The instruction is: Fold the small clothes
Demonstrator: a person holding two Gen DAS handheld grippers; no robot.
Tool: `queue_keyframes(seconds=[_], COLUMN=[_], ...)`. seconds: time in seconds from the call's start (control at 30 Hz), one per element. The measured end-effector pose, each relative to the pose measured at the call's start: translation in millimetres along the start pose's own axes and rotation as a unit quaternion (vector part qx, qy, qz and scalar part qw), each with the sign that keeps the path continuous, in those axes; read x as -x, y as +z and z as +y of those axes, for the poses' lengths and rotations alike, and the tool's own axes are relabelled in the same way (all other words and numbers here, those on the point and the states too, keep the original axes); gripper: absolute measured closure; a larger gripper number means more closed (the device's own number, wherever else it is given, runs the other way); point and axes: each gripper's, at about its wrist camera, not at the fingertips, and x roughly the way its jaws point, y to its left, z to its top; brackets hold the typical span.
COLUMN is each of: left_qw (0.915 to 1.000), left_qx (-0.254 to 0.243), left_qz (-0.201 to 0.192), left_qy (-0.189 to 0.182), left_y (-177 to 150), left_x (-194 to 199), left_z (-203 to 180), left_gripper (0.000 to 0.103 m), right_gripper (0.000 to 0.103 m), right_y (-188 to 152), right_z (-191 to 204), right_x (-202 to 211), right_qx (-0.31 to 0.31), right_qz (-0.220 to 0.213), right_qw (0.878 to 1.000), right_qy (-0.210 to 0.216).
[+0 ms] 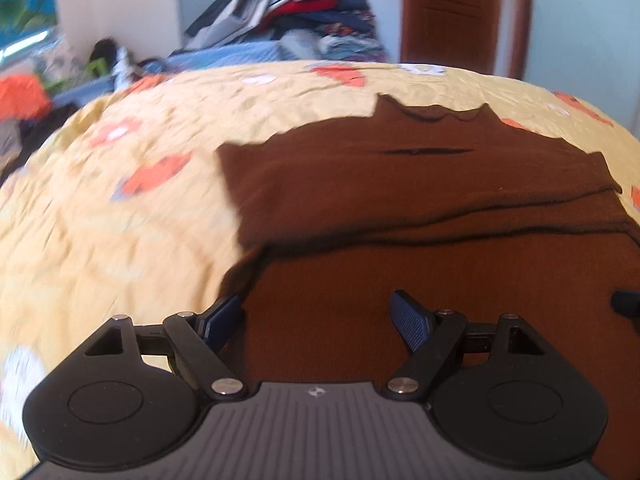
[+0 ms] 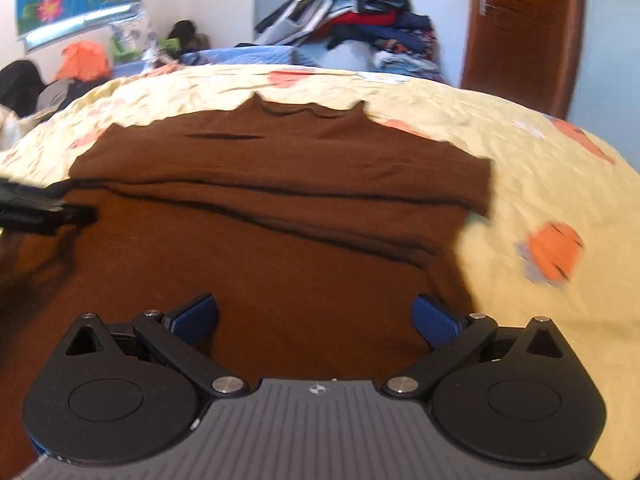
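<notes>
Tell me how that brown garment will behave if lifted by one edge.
The brown garment will probably sag limply: it already lies in soft folded layers. It likely drags rather than slides on the crinkled yellow bedspread. It looks thin, so probably light.

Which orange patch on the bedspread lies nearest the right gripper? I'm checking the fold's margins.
The orange patch right of the brown shirt, beside its lower body; the other patches lie far back, near the collar.

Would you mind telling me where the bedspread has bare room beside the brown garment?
Bare yellow bedspread lies left of the brown garment, and again to its right. Crowded: the clothes pile beyond the bed's far edge.
</notes>
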Motion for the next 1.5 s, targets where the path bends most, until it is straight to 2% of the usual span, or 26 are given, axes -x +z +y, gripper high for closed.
queue_keyframes(seconds=[0.13, 0.2, 0.27, 0.33, 0.37, 0.4, 0.43, 0.5, 0.57, 0.7, 0.8, 1.13, 1.5], left_qw=[0.9991, 0.9988, 0.9986, 0.9997, 0.9999, 0.9996, 0.9995, 0.9998, 0.9999, 0.9997, 0.9996, 0.9997, 0.9993], left_qx=[0.034, 0.044, 0.045, 0.017, -0.002, -0.004, 0.003, 0.005, 0.006, -0.007, -0.011, 0.001, -0.001], left_qz=[0.019, 0.020, 0.024, 0.010, -0.007, -0.026, -0.028, -0.017, -0.010, -0.017, -0.024, -0.022, -0.029], left_qy=[0.016, 0.006, -0.015, -0.014, -0.007, -0.007, -0.012, -0.010, -0.012, -0.015, -0.014, -0.015, -0.023], left_y=[-11.1, -19.0, -30.9, -47.7, -57.7, -65.8, -69.2, -69.9, -74.1, -87.3, -93.9, -104.7, -135.4], left_x=[21.6, 32.2, 40.3, 43.8, 45.6, 49.1, 51.7, 56.7, 63.3, 76.9, 81.6, 91.6, 120.2], left_z=[-1.2, -8.3, -16.2, -26.8, -32.1, -31.7, -29.1, -25.8, -24.1, -25.7, -26.6, -22.5, -12.2], left_gripper=[0.021, 0.020, 0.019, 0.003, 0.002, 0.002, 0.002, 0.002, 0.002, 0.002, 0.002, 0.000, 0.000], right_gripper=[0.000, 0.000, 0.000, 0.000, 0.000, 0.000, 0.000, 0.000, 0.000, 0.000, 0.000, 0.000, 0.000], right_y=[0.9, -0.4, -6.5, -15.8, -23.9, -35.7, -41.6, -41.3, -43.8, -55.9, -76.8, -85.9, -107.2], right_z=[-2.1, 6.7, 23.4, 43.9, 54.2, 65.2, 67.2, 58.4, 55.9, 59.6, 59.1, 62.7, 70.3], right_x=[19.2, 28.9, 36.0, 34.9, 31.5, 34.3, 40.0, 44.8, 53.6, 74.6, 83.9, 88.6, 113.5], right_qx=[-0.050, -0.072, -0.070, -0.039, -0.010, 0.036, 0.044, 0.016, 0.014, 0.008, 0.008, -0.005, -0.008], right_qz=[0.025, 0.015, 0.011, 0.020, 0.024, -0.003, -0.020, -0.005, 0.004, 0.024, -0.006, -0.012, -0.014], right_qw=[0.998, 0.997, 0.997, 0.998, 0.999, 0.999, 0.999, 1.000, 1.000, 1.000, 1.000, 1.000, 1.000], right_qy=[-0.022, 0.007, 0.040, 0.047, 0.036, 0.013, 0.012, 0.020, 0.007, -0.003, -0.003, -0.018, -0.024])
